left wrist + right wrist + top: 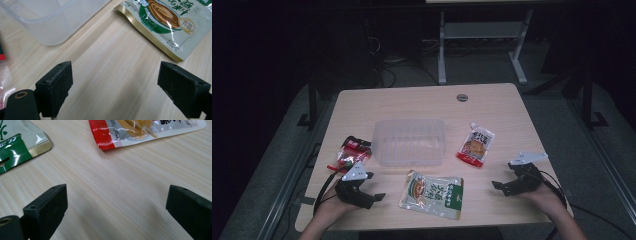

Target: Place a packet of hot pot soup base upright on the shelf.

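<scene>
High view, table: a pale wooden table (pixel 422 102) with a round grey cable port (pixel 462 97) near its far edge.
High view, container: a clear plastic container (pixel 409 141) stands near the middle of the table, nothing visible inside it.
High view, green pouch: a green and white pouch (pixel 432 194) lies flat at the near edge, between the 2 grippers and apart from both.
High view, red-ended pouch: a white pouch with a red end and a spout (pixel 476 145) lies right of the container, not touching it.
High view, red packet: a red packet (pixel 350 153) lies just left of the container, just beyond the left gripper.
High view, left gripper: the left gripper (pixel 364 196) rests low at the near left, jaws spread, nothing between them.
High view, right gripper: the right gripper (pixel 508 186) sits at the near right, jaws spread, nothing held.

Left gripper view, jaws: the 2 black jaws stand wide apart over bare wood.
Left gripper view, things ahead: the container's corner (pixel 50 22) lies ahead at upper left, the green pouch (pixel 170 25) at upper right, both clear of the jaws.

Right gripper view, jaws: wide apart, bare table between them.
Right gripper view, things ahead: the red-ended pouch (pixel 140 131) lies ahead, a corner of the green pouch (pixel 20 147) at upper left, neither touched.
</scene>
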Tool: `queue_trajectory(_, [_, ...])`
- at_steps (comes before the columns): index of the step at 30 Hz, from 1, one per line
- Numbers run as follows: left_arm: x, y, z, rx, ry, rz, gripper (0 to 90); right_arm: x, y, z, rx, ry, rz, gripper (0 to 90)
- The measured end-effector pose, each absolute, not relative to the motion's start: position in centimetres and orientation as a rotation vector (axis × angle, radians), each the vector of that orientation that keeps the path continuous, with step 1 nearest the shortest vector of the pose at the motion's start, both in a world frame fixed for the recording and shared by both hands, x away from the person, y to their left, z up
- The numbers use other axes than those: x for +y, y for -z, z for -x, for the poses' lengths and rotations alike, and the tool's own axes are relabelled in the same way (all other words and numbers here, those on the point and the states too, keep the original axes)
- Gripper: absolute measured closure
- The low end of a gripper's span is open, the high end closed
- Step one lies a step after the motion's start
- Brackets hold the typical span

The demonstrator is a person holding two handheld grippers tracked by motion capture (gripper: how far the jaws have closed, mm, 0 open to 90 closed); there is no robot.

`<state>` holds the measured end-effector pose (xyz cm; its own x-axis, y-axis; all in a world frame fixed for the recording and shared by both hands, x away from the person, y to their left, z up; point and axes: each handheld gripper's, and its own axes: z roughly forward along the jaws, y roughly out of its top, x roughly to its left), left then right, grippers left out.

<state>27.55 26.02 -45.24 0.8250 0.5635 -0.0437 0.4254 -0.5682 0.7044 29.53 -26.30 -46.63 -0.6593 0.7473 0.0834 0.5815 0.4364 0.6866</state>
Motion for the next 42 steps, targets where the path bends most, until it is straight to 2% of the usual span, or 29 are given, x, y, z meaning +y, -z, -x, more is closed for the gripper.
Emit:
queue_trajectory(9, [26.2, 45.1, -27.7, 0.75, -0.214, -2.254, 13.3, -26.4, 46.6, -29.4, 2.441, -1.048, -1.15, 3.6])
queue_trajectory(16, [27.4, 44.0, -27.3, 0.81, -0.249, -2.244, 19.4, -26.2, 46.5, -29.2, 2.441, -1.047, -1.145, 3.9])
queue_trajectory(29, [29.8, 42.5, -28.3, 0.969, -0.333, -2.188, 19.8, -26.3, 46.6, -29.3, 2.444, -1.057, -1.149, 4.6])
queue_trajectory(42, [32.5, 41.2, -31.8, 1.155, -0.416, -2.058, 19.6, -26.1, 46.3, -29.2, 2.443, -1.055, -1.138, 4.5])
